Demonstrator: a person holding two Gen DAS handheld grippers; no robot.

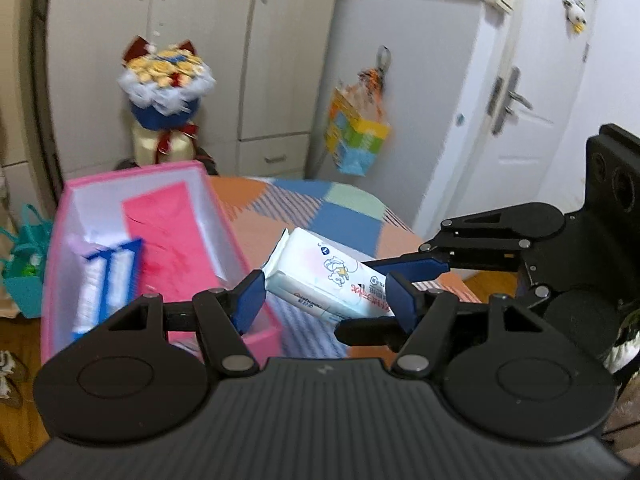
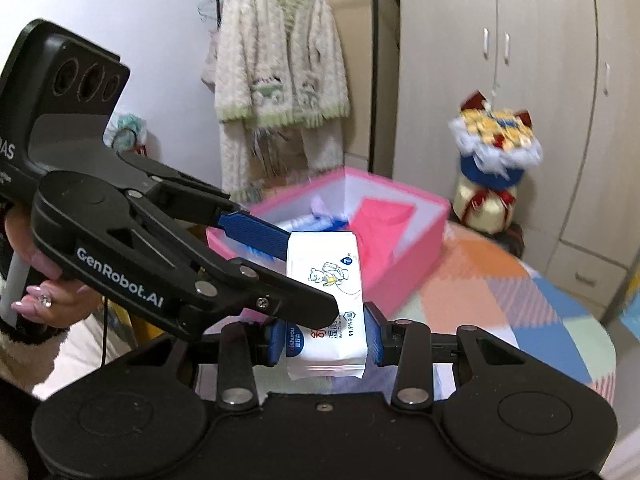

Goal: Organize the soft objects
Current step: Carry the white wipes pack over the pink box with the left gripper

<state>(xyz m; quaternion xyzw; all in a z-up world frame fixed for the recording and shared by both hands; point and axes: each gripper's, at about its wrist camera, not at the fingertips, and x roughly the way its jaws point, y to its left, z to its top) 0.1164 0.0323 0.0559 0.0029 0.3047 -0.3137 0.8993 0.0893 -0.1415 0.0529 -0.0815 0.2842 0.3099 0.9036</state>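
A white wet-wipes pack [image 1: 326, 276] [image 2: 326, 280] with a cartoon print hangs in the air above the patchwork table, beside the pink box [image 1: 248, 340] [image 2: 420, 248]. My left gripper [image 1: 326, 300] straddles the pack's width, its blue pads against or very near both sides. My right gripper [image 2: 324, 340] is shut on the pack's near end. In the left wrist view the right gripper's fingers [image 1: 412, 268] come in from the right onto the pack. In the right wrist view the left gripper's fingers [image 2: 256, 234] reach in from the left. The box holds a blue-and-white pack [image 1: 106, 280] and a pink-red item [image 1: 168, 240].
The table has a patchwork cloth [image 1: 320, 212] [image 2: 500, 292]. A bouquet [image 1: 164, 80] [image 2: 494, 140] stands behind the box against white wardrobes. A colourful bag [image 1: 356, 136] hangs on a cabinet, a door [image 1: 520, 100] is at right, and a fluffy cardigan [image 2: 280, 80] hangs on the wall.
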